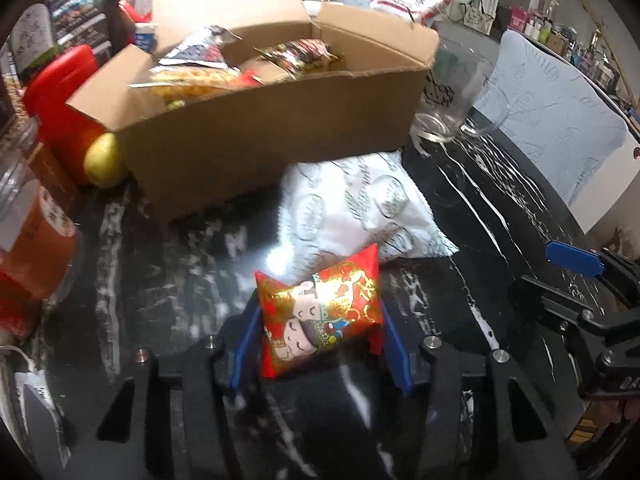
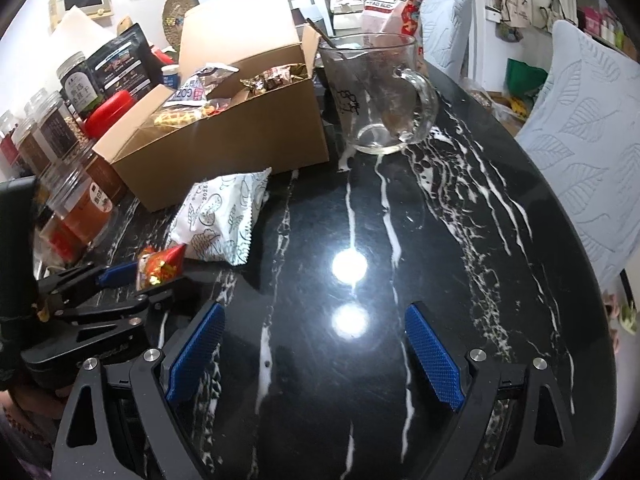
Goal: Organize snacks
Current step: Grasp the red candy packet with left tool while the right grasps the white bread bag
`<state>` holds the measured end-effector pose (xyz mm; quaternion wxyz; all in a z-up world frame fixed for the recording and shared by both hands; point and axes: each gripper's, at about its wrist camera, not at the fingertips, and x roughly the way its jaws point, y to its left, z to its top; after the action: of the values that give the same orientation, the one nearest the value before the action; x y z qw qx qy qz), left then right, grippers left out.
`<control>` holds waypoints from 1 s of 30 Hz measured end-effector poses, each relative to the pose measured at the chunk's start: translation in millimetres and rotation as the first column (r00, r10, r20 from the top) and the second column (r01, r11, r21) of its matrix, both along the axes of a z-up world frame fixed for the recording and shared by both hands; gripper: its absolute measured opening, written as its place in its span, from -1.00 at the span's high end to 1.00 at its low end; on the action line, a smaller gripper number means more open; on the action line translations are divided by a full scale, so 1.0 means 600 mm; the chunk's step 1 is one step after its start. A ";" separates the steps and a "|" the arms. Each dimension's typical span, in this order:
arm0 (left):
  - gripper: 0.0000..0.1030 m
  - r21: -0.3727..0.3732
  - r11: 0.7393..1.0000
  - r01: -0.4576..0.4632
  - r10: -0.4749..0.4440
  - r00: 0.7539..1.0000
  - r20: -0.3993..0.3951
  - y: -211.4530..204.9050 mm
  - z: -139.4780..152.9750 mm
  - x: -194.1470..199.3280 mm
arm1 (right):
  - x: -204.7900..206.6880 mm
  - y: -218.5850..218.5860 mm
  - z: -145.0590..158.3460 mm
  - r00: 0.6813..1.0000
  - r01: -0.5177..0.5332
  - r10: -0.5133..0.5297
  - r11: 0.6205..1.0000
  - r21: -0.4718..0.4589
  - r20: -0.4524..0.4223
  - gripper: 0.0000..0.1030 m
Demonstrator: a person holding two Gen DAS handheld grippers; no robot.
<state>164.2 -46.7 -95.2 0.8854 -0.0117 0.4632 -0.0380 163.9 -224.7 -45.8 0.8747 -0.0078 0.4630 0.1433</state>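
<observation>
To the left of the open brown cardboard box (image 2: 224,120), clear plastic jars with brownish contents (image 2: 86,204) are ranged. In front of the box, a small red-and-gold foil snack packet (image 1: 320,316) is clamped between the blue pads of the left gripper (image 1: 320,336), seemingly lifted just off the black white-veined marble table (image 2: 440,240). Just beyond it, against the box, a white printed snack pouch (image 2: 220,216) is laid. Right of the box, a clear glass mug (image 2: 376,96) is stood. The right gripper (image 2: 314,354) is held wide apart, gripping nothing.
</observation>
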 end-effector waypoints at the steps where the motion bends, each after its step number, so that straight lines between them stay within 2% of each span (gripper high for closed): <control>1: -0.04 0.004 1.000 -0.007 0.007 1.000 0.006 0.005 0.003 -0.001 | 0.002 0.005 0.001 1.000 -0.005 0.005 1.000 -0.003 0.004 -0.79; 5: -0.04 0.029 0.998 -0.052 0.051 0.998 0.026 0.036 0.014 -0.003 | 0.012 0.029 0.002 0.999 -0.033 0.033 0.999 -0.006 0.013 -0.79; 10: -0.04 0.013 0.993 -0.115 0.115 0.993 0.021 0.079 0.013 0.002 | 0.037 0.067 -0.003 0.997 -0.072 0.072 0.997 0.001 0.015 -0.79; 14: -0.04 0.002 0.990 -0.141 0.141 0.990 0.019 0.101 0.010 0.010 | 0.064 0.097 -0.006 0.995 -0.095 0.095 0.995 0.028 0.003 -0.79; 18: -0.04 0.006 0.987 -0.158 0.158 0.987 0.028 0.118 0.012 0.015 | 0.083 0.122 -0.009 0.994 -0.108 0.108 0.994 0.016 0.001 -0.79; 24: -0.04 0.003 0.983 -0.185 0.184 0.982 0.036 0.149 0.014 0.021 | 0.110 0.158 -0.023 0.992 -0.117 0.117 0.993 0.009 -0.035 -0.79; 30: -0.04 -0.008 0.979 -0.203 0.204 0.979 0.031 0.174 0.009 0.028 | 0.130 0.184 -0.043 0.990 -0.114 0.113 0.993 -0.003 -0.089 -0.89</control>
<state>180.8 57.7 -89.5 0.8917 -0.0605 0.4456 0.0515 241.7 -114.3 -71.4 0.8435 -0.0311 0.5009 0.1913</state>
